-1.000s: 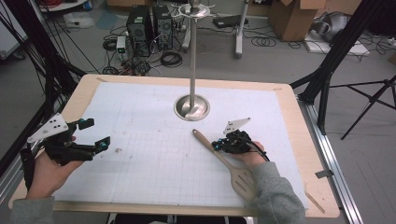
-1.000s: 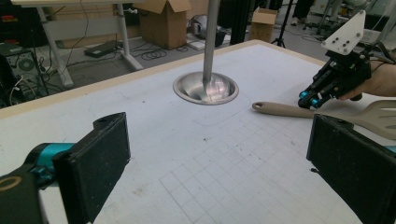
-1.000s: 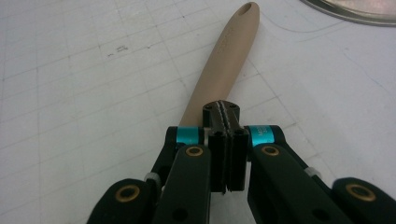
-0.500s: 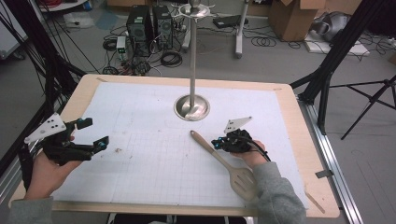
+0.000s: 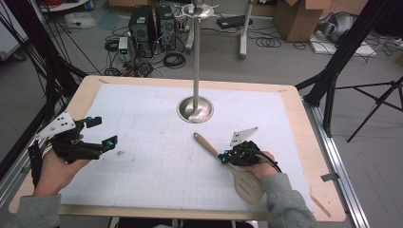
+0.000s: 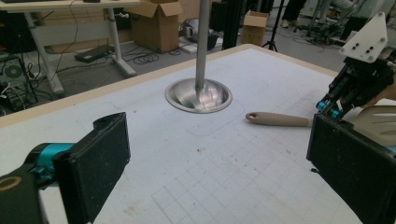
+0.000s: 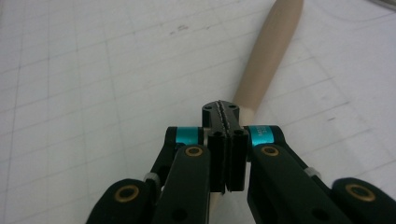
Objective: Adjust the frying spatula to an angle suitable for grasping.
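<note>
High view showed us the right tool (image 5: 222,158) clamped on the neck of the beige wooden slotted spatula (image 5: 237,173), whose handle pointed toward the steel stand with its round dished base (image 5: 195,109) and whose blade lay by our right wrist on the white gridded worktop (image 5: 152,166). Right gripper view confirmed jaws fully closed over the handle (image 7: 271,51). Our left tool (image 5: 97,133) hung wide open, holding nothing. We judged it best to lift level, keeping the grip firm so the blade would not swing.
</note>
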`<state>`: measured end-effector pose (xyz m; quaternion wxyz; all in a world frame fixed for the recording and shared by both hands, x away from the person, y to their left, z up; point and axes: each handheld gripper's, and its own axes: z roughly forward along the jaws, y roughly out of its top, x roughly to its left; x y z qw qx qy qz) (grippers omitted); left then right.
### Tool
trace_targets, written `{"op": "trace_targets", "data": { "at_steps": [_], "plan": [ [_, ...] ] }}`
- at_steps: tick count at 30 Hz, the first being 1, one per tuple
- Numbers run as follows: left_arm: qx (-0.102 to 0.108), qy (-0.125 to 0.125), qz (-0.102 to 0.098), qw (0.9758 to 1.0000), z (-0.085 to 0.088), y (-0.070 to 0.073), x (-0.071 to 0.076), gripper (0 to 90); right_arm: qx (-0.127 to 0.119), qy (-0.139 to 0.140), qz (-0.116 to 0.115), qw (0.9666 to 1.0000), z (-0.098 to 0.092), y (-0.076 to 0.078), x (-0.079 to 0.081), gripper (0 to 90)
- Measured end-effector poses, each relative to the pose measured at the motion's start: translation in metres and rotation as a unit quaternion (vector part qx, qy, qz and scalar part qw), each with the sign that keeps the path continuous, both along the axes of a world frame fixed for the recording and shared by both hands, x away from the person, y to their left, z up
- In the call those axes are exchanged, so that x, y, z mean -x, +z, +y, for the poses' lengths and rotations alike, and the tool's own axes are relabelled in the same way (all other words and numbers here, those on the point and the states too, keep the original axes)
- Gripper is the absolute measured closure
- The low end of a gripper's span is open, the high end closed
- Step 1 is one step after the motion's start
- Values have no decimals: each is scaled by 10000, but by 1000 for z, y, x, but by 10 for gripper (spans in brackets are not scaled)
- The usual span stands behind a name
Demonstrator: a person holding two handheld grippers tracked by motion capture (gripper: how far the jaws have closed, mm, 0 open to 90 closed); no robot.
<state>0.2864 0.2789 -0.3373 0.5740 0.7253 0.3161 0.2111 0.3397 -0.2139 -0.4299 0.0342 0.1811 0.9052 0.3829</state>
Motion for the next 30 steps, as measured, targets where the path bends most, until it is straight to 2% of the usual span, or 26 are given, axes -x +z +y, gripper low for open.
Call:
{"op": "trace_targets", "data": {
  "at_steps": [5, 10, 16, 21, 30],
  "plan": [
    [12, -88, 4, 10000, -6, 0, -6, 66, 97, 149, -5, 9998, -2, 1, 8, 900],
    [10, -168, 13, 9999, -12, 0, -10, 66, 348, 360, 55, 9987, -4, -3, 14, 900],
    [10, -240, 32, 9997, -17, -1, -14, 66, 636, 422, -123, 9970, -5, -1, 20, 900],
    [2, -256, 31, 9997, -17, -1, -16, 66, 614, 345, -116, 9974, -10, 1, 20, 900],
    [7, -252, 41, 9997, -17, -2, -16, 66, 637, 377, -76, 9972, -13, -1, 21, 900]
  ]
}}
